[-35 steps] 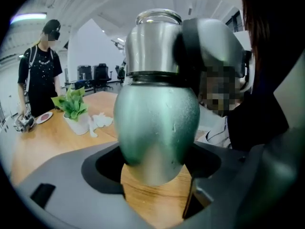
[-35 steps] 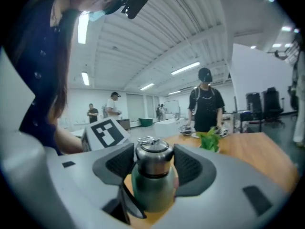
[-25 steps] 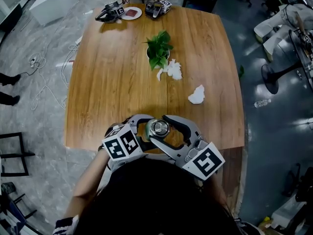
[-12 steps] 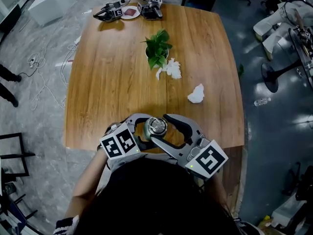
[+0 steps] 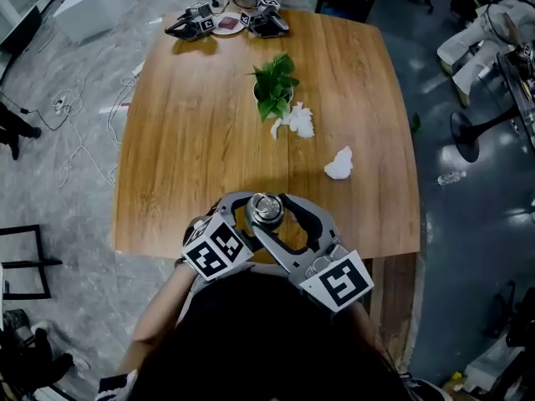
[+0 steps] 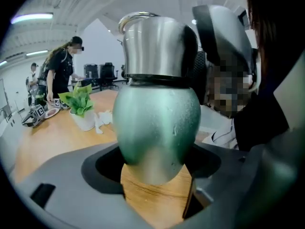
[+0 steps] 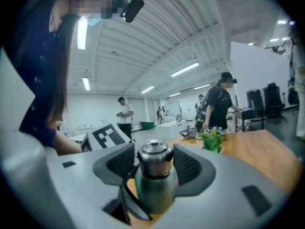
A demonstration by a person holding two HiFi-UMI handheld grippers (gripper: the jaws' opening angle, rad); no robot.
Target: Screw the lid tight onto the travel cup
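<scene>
Your travel cup [image 6: 157,123] is at the table's [image 5: 201,140] near edge, lower centre of the head view, where only its steel lid [image 5: 266,210] peeks out between both tools. Your left gripper [image 6: 156,168] pinches the green body, though the cup's bulk mostly buries the contact. Your right gripper [image 7: 155,168] has just been closing, pads snug on the lid. Your hands are mostly hidden under your head.

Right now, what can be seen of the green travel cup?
The green travel cup, matte metal body with a black band and a rounded steel lid, is upright at the near edge of the wooden table. The left gripper clamps its body; the right gripper, its fingers having just closed further, grips the lid.
</scene>
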